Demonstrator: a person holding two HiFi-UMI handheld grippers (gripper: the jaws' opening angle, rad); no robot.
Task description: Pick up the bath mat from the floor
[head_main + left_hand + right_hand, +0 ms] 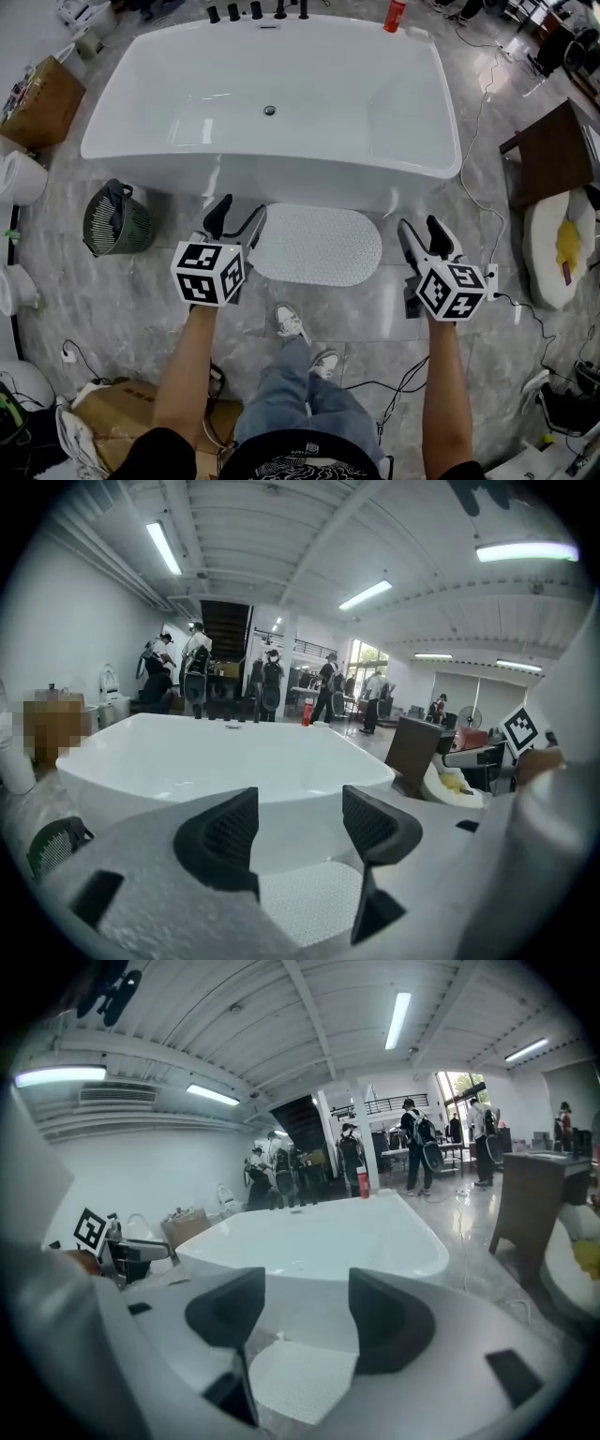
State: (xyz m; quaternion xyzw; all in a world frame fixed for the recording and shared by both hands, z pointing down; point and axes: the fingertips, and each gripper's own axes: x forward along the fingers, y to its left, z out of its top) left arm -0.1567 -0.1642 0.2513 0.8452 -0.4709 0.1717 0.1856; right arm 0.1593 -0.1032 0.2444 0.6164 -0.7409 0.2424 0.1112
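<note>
Head view: bathtub [281, 180] rises just behind bath mat [319, 246]; basket [117, 223] nearby.

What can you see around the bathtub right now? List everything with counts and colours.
bathtub: one, white, middle of the floor
bath mat: one, white, flat on the floor in front of the bathtub
basket: one, dark green-grey, floor left of the bathtub
bottle: one, red, at the bathtub's far right corner
taps: a row, black, far rim
cardboard box: one, brown, far left
table: one, dark brown, right edge
shoes: two, white, near the mat
left gripper: one, black jaws open, by the mat's left end
right gripper: one, black jaws open, right of the mat
</note>
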